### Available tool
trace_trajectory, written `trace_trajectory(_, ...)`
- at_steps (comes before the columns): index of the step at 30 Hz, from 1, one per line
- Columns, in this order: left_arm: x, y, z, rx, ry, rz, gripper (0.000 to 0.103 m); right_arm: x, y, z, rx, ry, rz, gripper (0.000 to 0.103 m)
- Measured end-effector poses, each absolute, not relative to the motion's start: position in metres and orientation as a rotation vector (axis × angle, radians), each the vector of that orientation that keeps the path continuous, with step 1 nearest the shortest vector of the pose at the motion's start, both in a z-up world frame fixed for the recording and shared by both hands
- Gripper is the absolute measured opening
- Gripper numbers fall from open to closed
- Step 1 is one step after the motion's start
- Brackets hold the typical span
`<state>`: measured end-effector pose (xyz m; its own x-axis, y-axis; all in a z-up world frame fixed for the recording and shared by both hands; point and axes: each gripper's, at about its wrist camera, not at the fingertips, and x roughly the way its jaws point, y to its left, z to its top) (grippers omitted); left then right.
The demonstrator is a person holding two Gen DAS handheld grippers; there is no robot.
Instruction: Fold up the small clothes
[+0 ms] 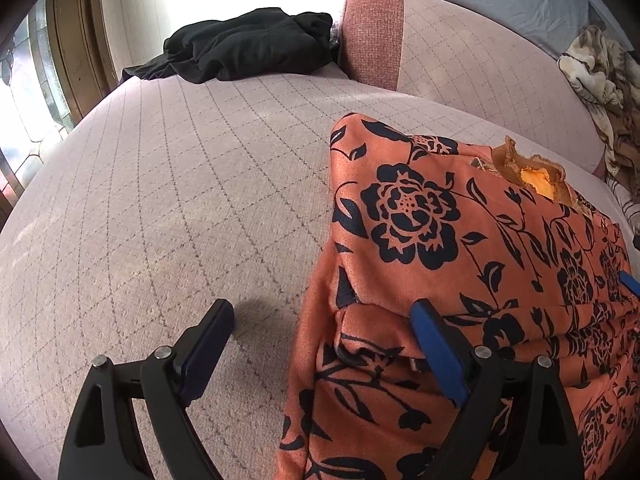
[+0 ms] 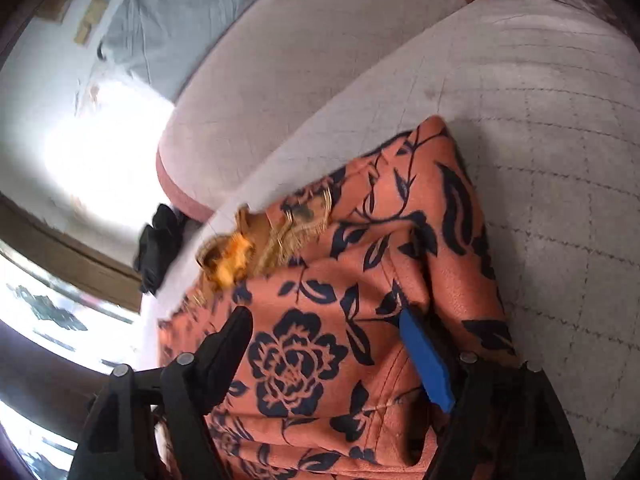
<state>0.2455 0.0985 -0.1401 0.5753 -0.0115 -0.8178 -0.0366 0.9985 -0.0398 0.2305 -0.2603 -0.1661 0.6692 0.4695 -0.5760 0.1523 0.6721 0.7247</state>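
An orange garment with a black flower print point(image 1: 460, 240) lies partly folded on the pale quilted sofa seat point(image 1: 168, 184), its frilled neckline point(image 1: 532, 172) toward the backrest. My left gripper point(image 1: 324, 320) is open over the garment's left edge, its right finger resting on the folded cloth and its left finger over bare seat. In the right wrist view the same garment point(image 2: 320, 344) fills the middle, neckline point(image 2: 256, 248) at the far end. My right gripper point(image 2: 328, 328) is open, its fingers spread low over the cloth.
A crumpled black garment point(image 1: 248, 44) lies at the far end of the seat beside the reddish sofa arm point(image 1: 372, 36). A patterned cloth heap point(image 1: 604, 92) sits on the backrest at right. A window and wooden frame point(image 1: 60, 60) are at left.
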Motion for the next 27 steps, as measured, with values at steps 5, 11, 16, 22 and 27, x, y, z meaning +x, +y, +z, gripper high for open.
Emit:
trace_trajectory(5, 0.206, 0.110, -0.121, -0.061, 0.931, 0.016, 0.090, 0.185, -0.246, -0.125, 0.775, 0.803, 0.247, 0.081)
trace_trajectory(11, 0.138, 0.115, -0.107, -0.022, 0.944, 0.072, 0.090, 0.069, -0.226, -0.138, 0.745, 0.919, 0.321, 0.081)
trace_trajectory(16, 0.090, 0.113, -0.090, -0.064, 0.936, 0.076, 0.090, -0.006, -0.203, -0.146, 0.643, 0.952, 0.245, 0.081)
trace_trajectory(22, 0.046, 0.100, -0.077, -0.058, 0.930, 0.052, 0.091, -0.042, -0.190, -0.145, 0.622, 0.934, 0.275, 0.083)
trace_trajectory(27, 0.023, 0.099, -0.065, -0.050, 0.906, 0.052, 0.090, -0.052, -0.202, -0.153, 0.678, 0.957, 0.204, 0.084)
